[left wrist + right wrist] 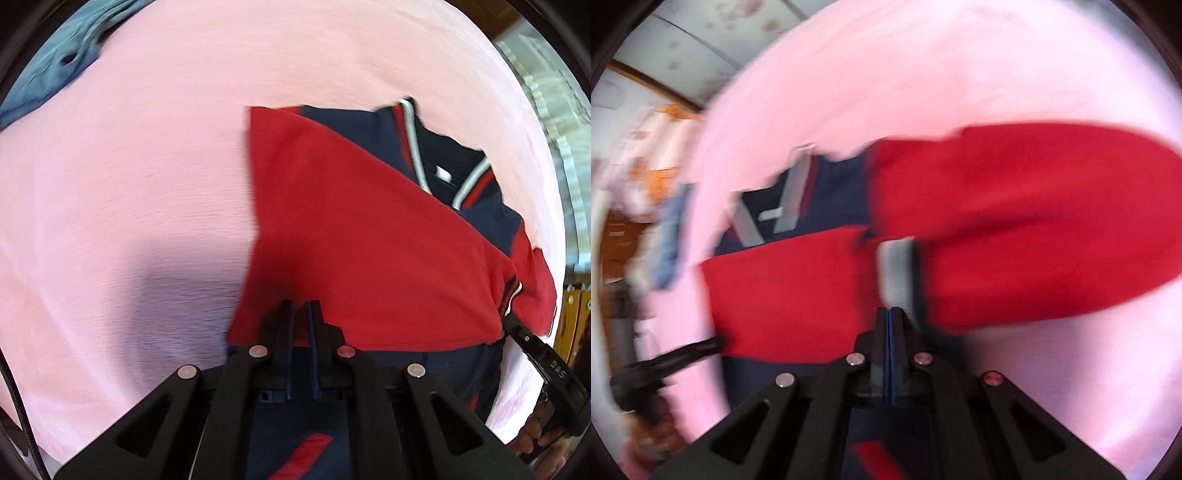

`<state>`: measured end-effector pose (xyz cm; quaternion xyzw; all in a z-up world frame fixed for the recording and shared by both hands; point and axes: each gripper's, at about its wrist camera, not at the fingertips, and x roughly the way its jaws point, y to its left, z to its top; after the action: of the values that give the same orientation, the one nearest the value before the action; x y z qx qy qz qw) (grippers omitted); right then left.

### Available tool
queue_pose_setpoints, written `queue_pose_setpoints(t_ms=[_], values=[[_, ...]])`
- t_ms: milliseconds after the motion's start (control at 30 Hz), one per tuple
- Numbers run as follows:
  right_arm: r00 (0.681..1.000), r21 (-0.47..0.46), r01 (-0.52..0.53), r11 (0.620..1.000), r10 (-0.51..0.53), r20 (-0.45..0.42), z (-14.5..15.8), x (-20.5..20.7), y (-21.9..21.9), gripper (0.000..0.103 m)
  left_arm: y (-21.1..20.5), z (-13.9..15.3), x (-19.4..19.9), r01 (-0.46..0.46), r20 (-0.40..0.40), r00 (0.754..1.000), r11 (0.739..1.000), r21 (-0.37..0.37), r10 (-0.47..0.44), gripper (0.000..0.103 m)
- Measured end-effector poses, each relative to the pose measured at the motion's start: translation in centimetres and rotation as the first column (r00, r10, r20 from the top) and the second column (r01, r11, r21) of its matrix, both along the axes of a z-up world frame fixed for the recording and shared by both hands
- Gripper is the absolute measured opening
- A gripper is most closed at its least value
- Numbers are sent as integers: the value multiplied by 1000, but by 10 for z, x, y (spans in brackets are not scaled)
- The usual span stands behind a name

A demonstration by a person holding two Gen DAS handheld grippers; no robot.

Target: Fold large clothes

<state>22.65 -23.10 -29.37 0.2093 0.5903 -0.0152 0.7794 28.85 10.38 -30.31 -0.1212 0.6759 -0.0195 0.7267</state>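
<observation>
Left wrist: shirt (369,240) collar (443,162) points upper right (lengthwise diagonal).

The shirt (369,229) is lying on the sheet (129,184), its collar (439,162) on the side far from the left gripper (301,306). Beyond the shirt, a second cloth (55,70) is lying at the sheet's far left edge. The right gripper (517,328) is sitting at the shirt's right edge.

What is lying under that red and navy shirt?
A pink sheet spreads out beneath the shirt on every visible side. What the sheet itself covers, and whatever sits beneath the shirt's middle, is hidden.
</observation>
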Motion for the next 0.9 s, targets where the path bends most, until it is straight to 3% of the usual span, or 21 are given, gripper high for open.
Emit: queue_pose_setpoints(t_ms=[33,133,167,333,433,533,633,767,900], values=[[1000,-39,20,999,-20,-7,-1,2,-5,0,4,0,-2,-10,1,1000,1000,-9,10,6],[991,102,132,986,-129,-31,-8,0,-32,0,-3,1,-5,3,6,1000,1000,14,-3,6],[992,107,128,986,-126,-28,-5,1,-33,0,-6,4,-6,16,12,1000,999,37,-17,6],[993,-5,-23,1000,24,118,41,7,-13,0,-18,28,-5,15,38,999,997,71,-18,6],[968,84,-171,982,151,199,54,17,21,0,-36,46,4,61,69,995,993,98,-68,8],[941,171,-291,942,249,227,46,35,61,0,-50,49,15,78,84,993,995,61,-83,9],[930,206,-341,917,297,216,22,53,99,0,-49,37,34,78,110,991,996,42,-82,9],[954,197,-295,935,274,125,-16,74,113,0,-45,24,51,39,143,989,998,40,-45,9],[977,166,-205,964,191,98,-27,75,81,0,-28,37,66,6,225,974,999,48,-17,7]])
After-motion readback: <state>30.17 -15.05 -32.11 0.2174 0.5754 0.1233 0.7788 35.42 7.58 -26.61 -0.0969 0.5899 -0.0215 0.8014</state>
